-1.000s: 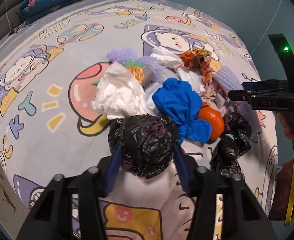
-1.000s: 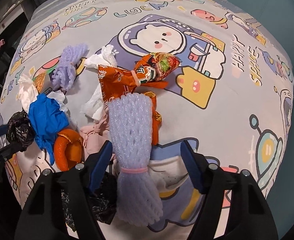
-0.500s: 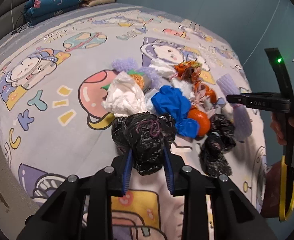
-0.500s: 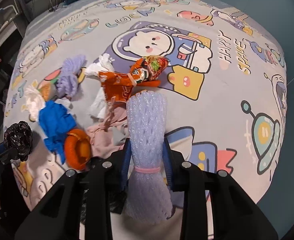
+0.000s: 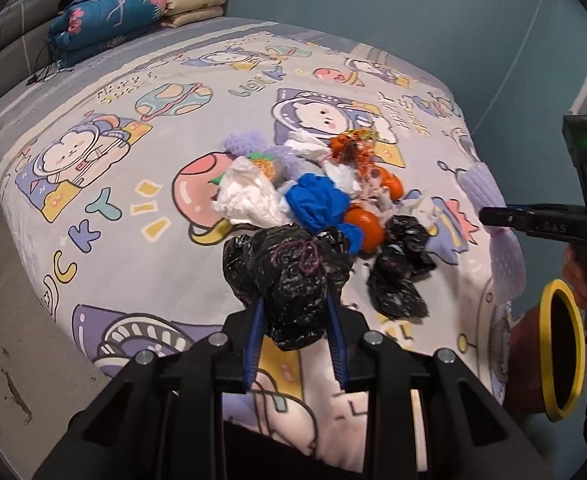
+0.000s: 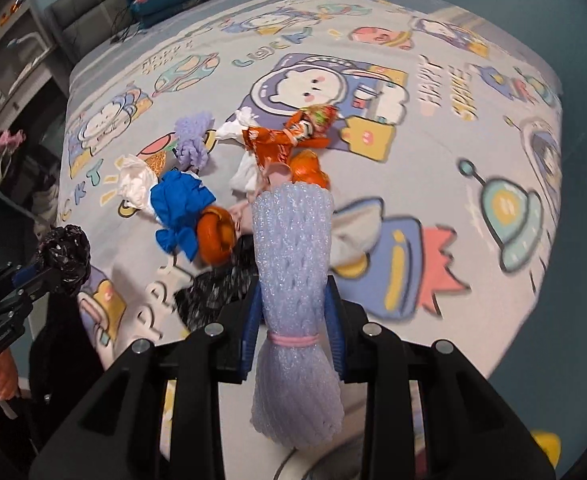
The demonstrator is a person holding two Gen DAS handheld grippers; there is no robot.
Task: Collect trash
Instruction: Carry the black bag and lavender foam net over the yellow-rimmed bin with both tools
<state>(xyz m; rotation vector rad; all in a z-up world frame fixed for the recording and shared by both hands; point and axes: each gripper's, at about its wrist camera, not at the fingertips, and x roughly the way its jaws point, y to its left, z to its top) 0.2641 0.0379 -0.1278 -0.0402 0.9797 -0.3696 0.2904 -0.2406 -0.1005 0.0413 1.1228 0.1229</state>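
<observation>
Left gripper [image 5: 293, 320]: jaws closed on a crumpled black plastic bag [image 5: 289, 276], held above the near edge of the cartoon-printed bed [image 5: 133, 184]. Centre of bed: remaining trash heap, comprising white crumpled tissue [image 5: 245, 200], blue plastic bag [image 5: 317, 204], orange peel [image 5: 367, 226] and a second black plastic bag [image 5: 401, 272]. Right gripper [image 6: 293, 320]: jaws closed on a lavender foam fruit net [image 6: 293, 264] bound by a pink band, raised over the bed's near edge.
</observation>
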